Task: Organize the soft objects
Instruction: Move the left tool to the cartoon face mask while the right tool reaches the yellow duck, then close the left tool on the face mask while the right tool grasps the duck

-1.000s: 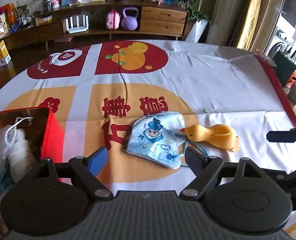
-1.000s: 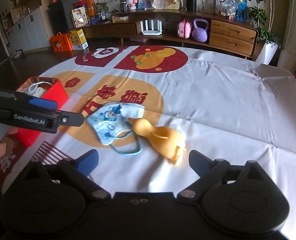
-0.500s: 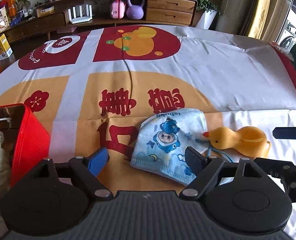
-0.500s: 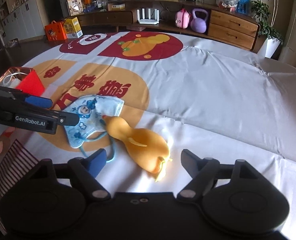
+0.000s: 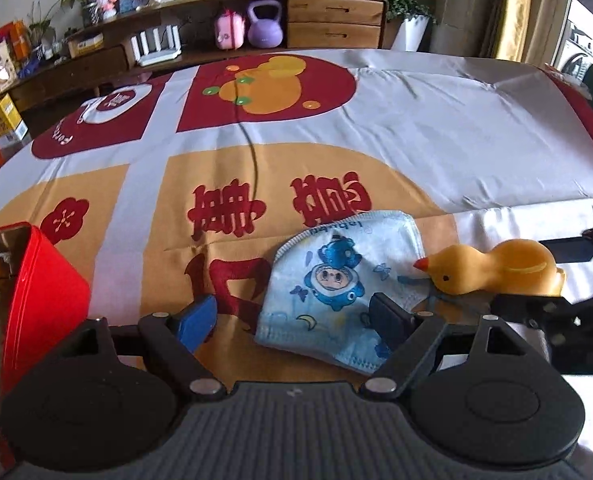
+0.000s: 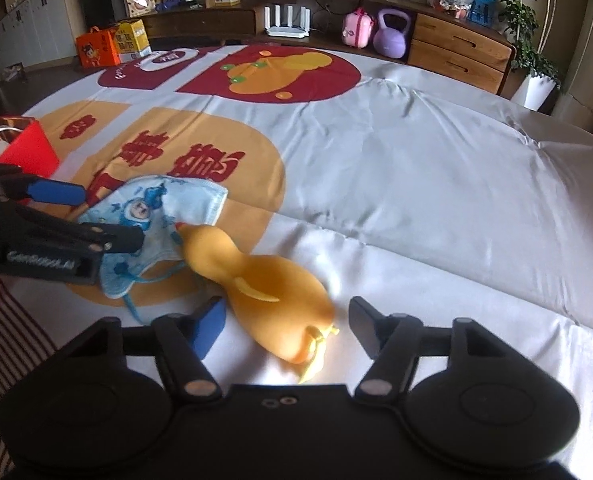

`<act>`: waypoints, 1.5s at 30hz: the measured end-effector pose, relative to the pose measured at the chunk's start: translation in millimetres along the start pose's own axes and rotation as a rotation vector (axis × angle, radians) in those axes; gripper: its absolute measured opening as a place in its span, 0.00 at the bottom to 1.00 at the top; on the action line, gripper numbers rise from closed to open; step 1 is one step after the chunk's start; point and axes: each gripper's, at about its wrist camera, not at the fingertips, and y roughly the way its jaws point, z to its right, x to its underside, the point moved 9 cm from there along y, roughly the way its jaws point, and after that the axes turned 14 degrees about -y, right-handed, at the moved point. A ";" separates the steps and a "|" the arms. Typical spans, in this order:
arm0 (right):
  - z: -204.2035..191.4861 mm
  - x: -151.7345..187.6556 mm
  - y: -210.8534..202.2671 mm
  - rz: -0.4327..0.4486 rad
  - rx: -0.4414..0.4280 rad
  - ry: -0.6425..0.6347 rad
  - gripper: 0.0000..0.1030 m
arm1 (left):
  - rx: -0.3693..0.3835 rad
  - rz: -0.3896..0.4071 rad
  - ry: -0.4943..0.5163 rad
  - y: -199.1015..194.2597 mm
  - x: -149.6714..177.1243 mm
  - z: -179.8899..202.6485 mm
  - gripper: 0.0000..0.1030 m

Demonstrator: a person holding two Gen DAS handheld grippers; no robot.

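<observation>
A blue cartoon face mask [image 5: 336, 280] lies flat on the printed cloth, with a soft yellow duck [image 5: 492, 268] touching its right edge. My left gripper [image 5: 296, 316] is open, its fingers straddling the mask's near left part. In the right wrist view the duck [image 6: 264, 292] lies between the open fingers of my right gripper [image 6: 288, 324], tail toward the camera, and the mask [image 6: 152, 220] sits beyond it. The left gripper [image 6: 76, 232] shows there over the mask.
A red box [image 5: 36, 300] holding white soft items stands at the left; it also shows in the right wrist view [image 6: 24, 148]. The printed tablecloth [image 5: 416, 140] covers the table. A low cabinet [image 5: 328, 24] with a purple kettlebell lies beyond the far edge.
Both grippers have moved forward and down: the left onto the mask, the right around the duck. The mask and duck have not moved.
</observation>
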 end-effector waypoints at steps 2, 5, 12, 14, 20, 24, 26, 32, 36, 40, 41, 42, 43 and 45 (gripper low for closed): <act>1.1 0.2 1.2 0.004 0.001 0.012 0.60 | 0.002 0.009 0.018 -1.4 0.6 3.5 0.74; -0.5 -1.1 1.2 0.010 0.003 0.009 0.53 | 0.010 0.019 0.050 -3.7 1.8 10.4 0.56; -6.5 -2.2 -2.2 0.017 0.024 -0.010 0.41 | 0.000 0.029 0.094 -9.7 6.1 21.9 0.38; -7.4 -2.2 -4.2 0.023 0.035 -0.015 0.37 | -0.004 0.036 0.103 -12.2 7.1 23.5 0.36; -10.6 -2.7 -14.0 0.038 0.050 -0.004 0.26 | 0.008 0.046 0.090 -23.3 7.6 22.3 0.33; -13.4 -2.8 -23.6 0.048 0.054 0.014 0.24 | 0.015 0.052 0.064 -36.6 5.9 16.5 0.33; -15.9 -2.9 -30.4 0.056 0.050 0.021 0.24 | 0.019 0.059 0.045 -45.1 4.1 11.6 0.33; -27.1 -7.4 -58.6 0.088 0.043 0.028 0.25 | 0.032 0.078 0.002 -73.7 -0.1 0.4 0.33; -39.6 -12.1 -80.9 0.110 0.035 0.022 0.25 | 0.038 0.096 -0.017 -95.8 -3.1 -5.4 0.33; -52.3 -17.1 -102.1 0.129 0.028 0.016 0.25 | 0.041 0.104 -0.033 -118.3 -4.4 -12.9 0.32; -55.0 -18.0 -106.8 0.133 0.025 0.016 0.25 | 0.042 0.107 -0.037 -123.8 -4.7 -14.7 0.32; -58.4 -19.3 -112.2 0.138 0.021 0.016 0.25 | 0.043 0.110 -0.040 -129.4 -4.8 -17.1 0.33; -61.9 -20.5 -117.9 0.143 0.018 0.016 0.25 | 0.046 0.114 -0.046 -135.8 -4.7 -20.1 0.33; -68.5 -22.9 -127.2 0.154 0.014 0.009 0.25 | 0.045 0.122 -0.054 -146.2 -5.0 -25.4 0.33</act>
